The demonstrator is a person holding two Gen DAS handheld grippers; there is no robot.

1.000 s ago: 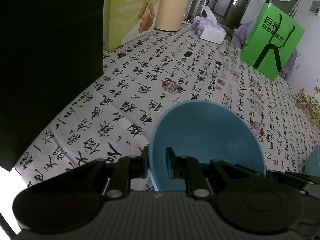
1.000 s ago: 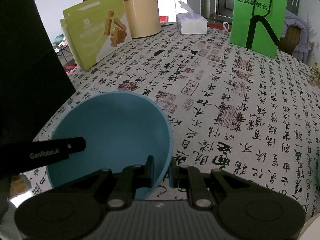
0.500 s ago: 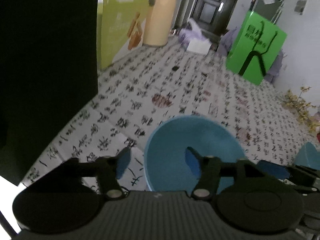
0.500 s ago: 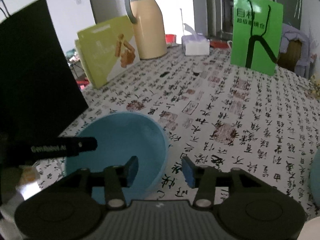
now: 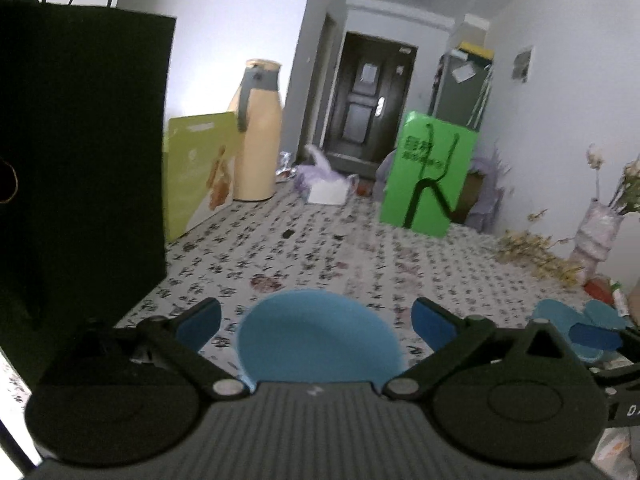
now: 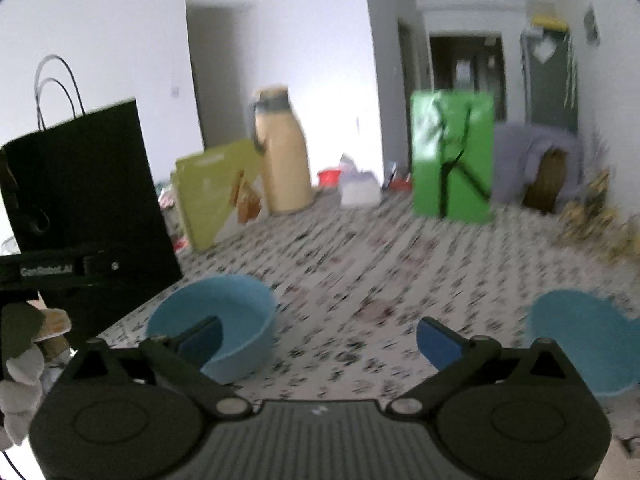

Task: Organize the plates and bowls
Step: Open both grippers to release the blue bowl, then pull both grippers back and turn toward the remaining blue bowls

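both tongs, left [image 5: 316, 320] and right [image 6: 318, 340], have just opened wide and empty over the blue bowl [image 6: 224, 320] resting on the patterned counter [image 6: 380, 272]; it looks light, rigid, smooth, best pinched at the rim.

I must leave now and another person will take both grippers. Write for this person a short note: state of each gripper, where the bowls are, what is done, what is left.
Left gripper: open, holds nothing; its jaws have just been opening, off the blue bowl's rim.
Right gripper: open, holds nothing; its jaws have just been opening too.
Blue bowl: upright on the patterned tablecloth, beside the black paper bag, free of both grippers.
More blue dishes: at the right side of the table, too blurred to count or to tell bowl from plate.
Done: the bowl is set down and released.
Left: gather the dishes on the right, probably with this bowl.
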